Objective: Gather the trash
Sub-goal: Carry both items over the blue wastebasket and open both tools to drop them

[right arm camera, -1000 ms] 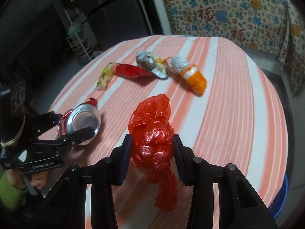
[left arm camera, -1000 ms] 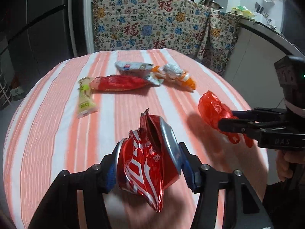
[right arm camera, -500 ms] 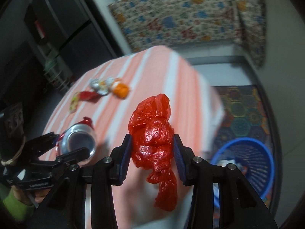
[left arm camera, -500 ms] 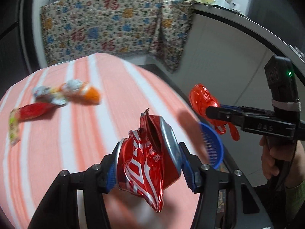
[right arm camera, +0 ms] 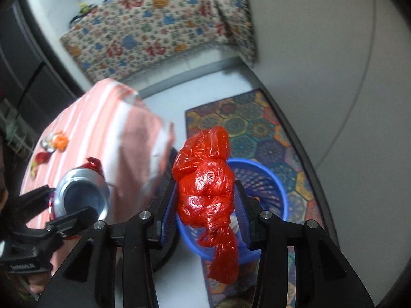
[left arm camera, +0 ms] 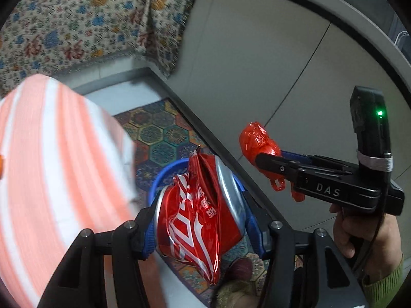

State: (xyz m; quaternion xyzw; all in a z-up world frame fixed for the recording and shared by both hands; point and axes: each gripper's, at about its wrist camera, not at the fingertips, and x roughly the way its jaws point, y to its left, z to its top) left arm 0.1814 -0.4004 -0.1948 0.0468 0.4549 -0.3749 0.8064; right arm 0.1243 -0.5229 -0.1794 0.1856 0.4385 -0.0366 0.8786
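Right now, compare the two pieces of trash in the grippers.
The crushed can is metal, creased, with white lettering; the red plastic bag is a soft, plain knotted wad with a hanging tail. The left gripper clamps the can, the right gripper the bag. Both are red.

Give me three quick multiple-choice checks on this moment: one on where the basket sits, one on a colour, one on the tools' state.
1. Where is the blue basket?
A. on the striped table
B. on the floor by the patterned mat
C. on the counter

2. What colour is the knotted plastic bag in the right tool?
A. red
B. green
C. white

3. What is the left tool doing?
A. open and holding nothing
B. shut on a bottle
C. shut on the crushed can

Answers: 1 B, the basket stands low beside the mat, off the table. 2 A, the bag is glossy red. 3 C, both pads press the can's sides.
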